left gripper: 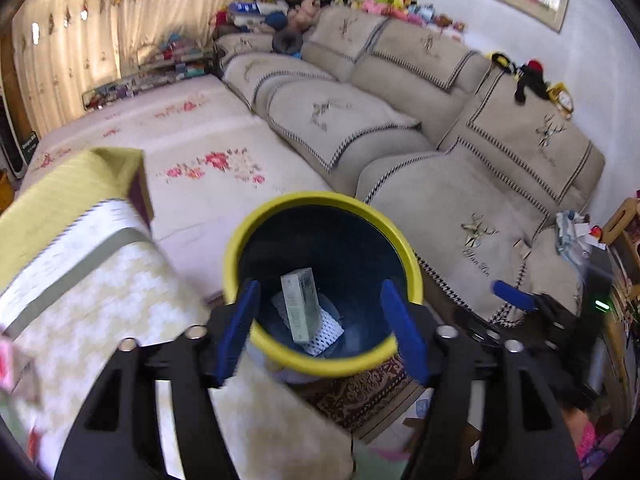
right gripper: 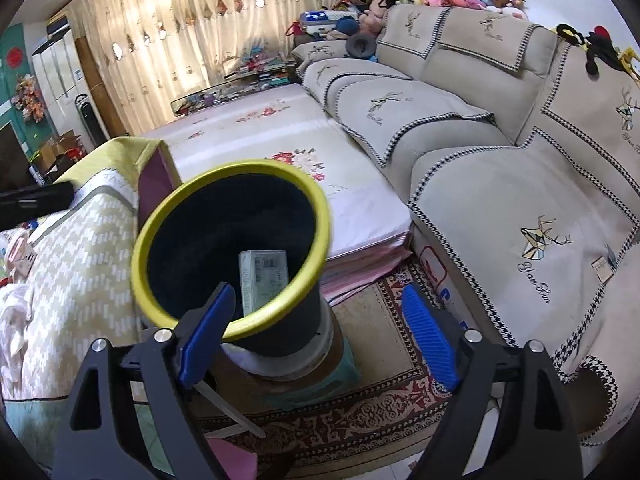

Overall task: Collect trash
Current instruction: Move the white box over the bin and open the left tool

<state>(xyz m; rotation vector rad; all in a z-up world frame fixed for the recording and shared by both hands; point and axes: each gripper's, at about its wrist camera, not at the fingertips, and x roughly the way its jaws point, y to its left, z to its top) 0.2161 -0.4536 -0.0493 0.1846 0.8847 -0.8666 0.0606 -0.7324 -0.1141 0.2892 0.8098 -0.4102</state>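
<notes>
Standing beside the sofa (right gripper: 500,168) and the covered table (left gripper: 92,288), the bin (left gripper: 240,256) was perched on a stack of smaller supports over the rug (right gripper: 360,412), not on the floor itself. That raised footing was the main hazard: a sideways knock against the yellow rim would likely have tipped the bin and spilled what had been collected. Inside it lay a pale box (left gripper: 300,304) leaning on a white mesh sleeve (left gripper: 328,334); the box stood tall against the wall in the right view and could have snagged a descending finger. The left gripper (left gripper: 320,322) hung over the mouth, fingers apart and empty, both pads close to the rim. The right gripper (right gripper: 316,332) also had its fingers spread and empty, the left pad overlapping the rim, so contact there was judged the likeliest cause of a topple.
</notes>
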